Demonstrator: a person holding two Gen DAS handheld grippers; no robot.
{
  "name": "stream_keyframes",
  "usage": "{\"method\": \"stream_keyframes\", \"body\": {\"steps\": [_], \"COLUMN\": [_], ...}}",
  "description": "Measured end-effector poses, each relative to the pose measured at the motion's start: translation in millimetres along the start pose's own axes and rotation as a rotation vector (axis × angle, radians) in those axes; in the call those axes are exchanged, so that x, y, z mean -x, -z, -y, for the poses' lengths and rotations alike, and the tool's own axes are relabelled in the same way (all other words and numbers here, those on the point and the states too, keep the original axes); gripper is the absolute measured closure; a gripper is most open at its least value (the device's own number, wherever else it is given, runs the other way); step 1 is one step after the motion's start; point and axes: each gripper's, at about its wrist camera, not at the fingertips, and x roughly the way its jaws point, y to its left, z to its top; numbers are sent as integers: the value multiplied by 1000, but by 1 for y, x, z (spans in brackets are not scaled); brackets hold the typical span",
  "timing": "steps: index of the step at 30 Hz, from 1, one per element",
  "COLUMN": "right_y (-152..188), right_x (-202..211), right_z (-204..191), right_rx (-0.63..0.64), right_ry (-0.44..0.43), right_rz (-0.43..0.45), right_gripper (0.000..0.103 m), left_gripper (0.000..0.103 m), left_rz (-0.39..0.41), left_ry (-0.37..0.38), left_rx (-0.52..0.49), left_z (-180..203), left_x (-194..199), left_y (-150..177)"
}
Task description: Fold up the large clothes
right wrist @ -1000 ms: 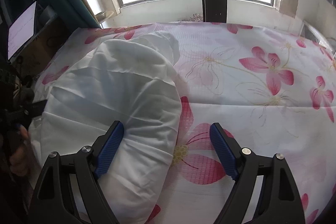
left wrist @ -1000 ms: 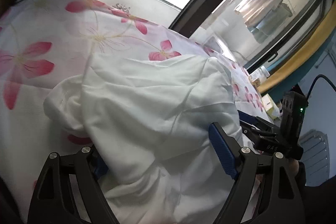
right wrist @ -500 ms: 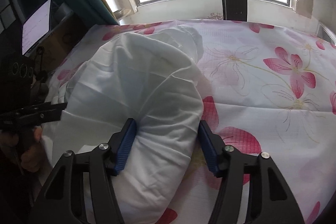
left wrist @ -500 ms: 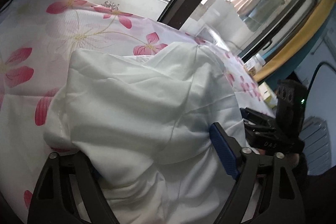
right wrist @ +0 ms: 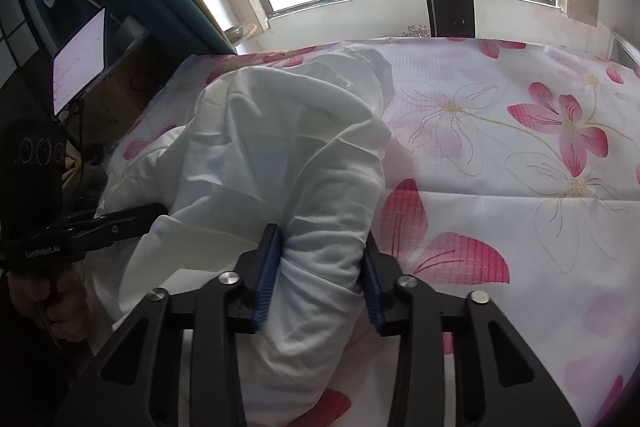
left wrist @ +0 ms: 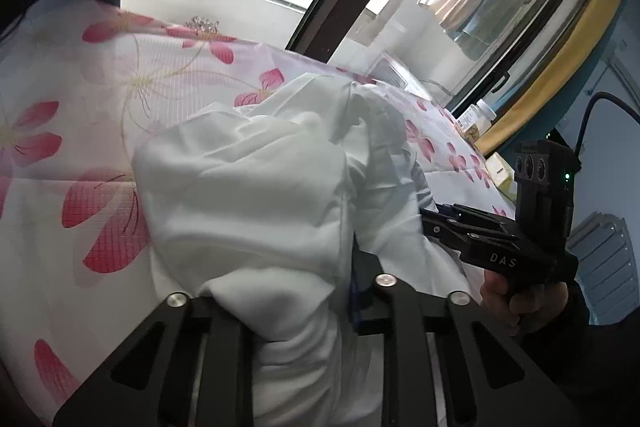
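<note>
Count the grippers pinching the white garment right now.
2. The left gripper closes on the white garment's near edge; the right gripper closes on a bunched fold beside it.

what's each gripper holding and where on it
Both are closing on the white garment: the right gripper on a bunched fold at its near edge, the left gripper on another bunch alongside.
</note>
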Motion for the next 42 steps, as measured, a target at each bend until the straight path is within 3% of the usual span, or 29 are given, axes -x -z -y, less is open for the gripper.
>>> {"method": "stream_keyframes", "body": {"steps": [11, 29, 42], "right_y": [5, 24, 40], "right_x": [20, 64, 77], "right_z": [-5, -32, -71], "right_rx": [-22, 27, 76], "right_ry": [-64, -100, -145], "right_rz": [20, 85, 99], "right_gripper": [82, 84, 85], "left_gripper": [87, 87, 87], "left_rz": [39, 92, 141], "left_ry": [7, -14, -32], "left_rx": [45, 1, 9], "left_z": [2, 27, 25], "left_x": [21, 67, 107], "left_y": [5, 25, 50]}}
